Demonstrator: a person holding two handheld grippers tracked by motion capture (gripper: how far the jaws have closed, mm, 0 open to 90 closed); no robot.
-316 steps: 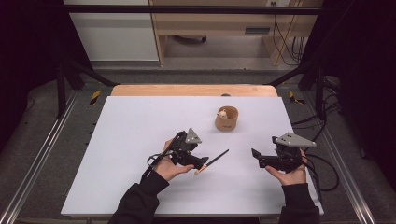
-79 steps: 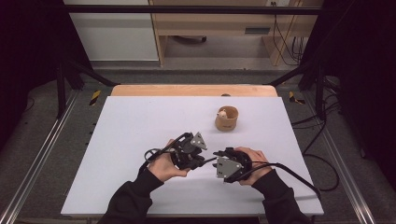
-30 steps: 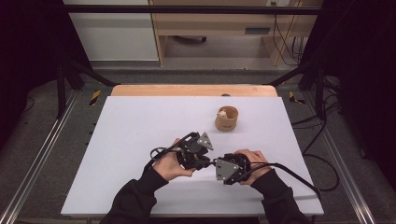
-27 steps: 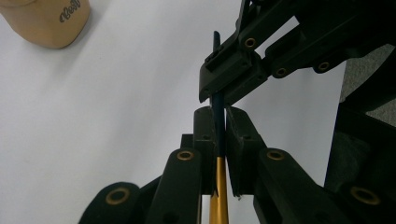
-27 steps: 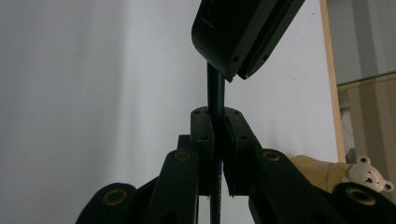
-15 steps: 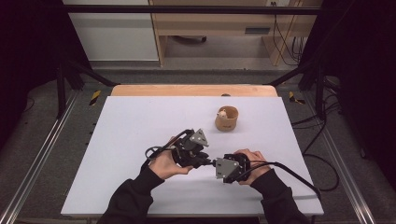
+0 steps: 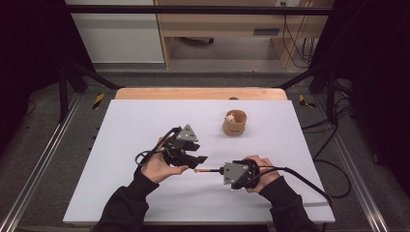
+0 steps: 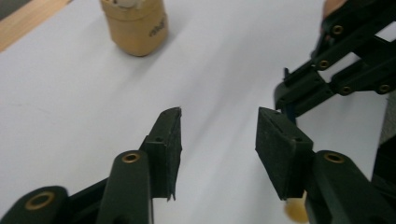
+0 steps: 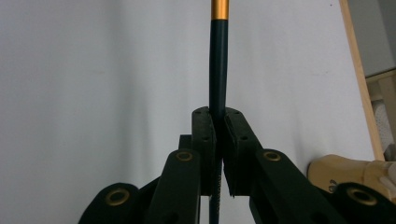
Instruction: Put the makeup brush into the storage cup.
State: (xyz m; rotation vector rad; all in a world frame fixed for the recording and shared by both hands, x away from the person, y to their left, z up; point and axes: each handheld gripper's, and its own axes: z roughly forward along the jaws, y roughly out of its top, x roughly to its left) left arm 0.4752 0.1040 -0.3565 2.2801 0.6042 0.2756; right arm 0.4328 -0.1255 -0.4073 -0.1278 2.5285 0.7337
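Jaws of my left gripper (image 8: 218,140) have just been opening, nothing between them; my right gripper (image 9: 218,122) alone pinches the pencil (image 9: 218,65), near the wooden cup (image 7: 234,123) — handover done, I judge.

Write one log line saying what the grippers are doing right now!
left gripper: open, jaws just opened, nothing between | right gripper: shut on pencil | wooden cup: upright on table, apart

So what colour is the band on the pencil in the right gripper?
Gold, on a dark teal pencil clamped in the right gripper; right gripper view shows it best.
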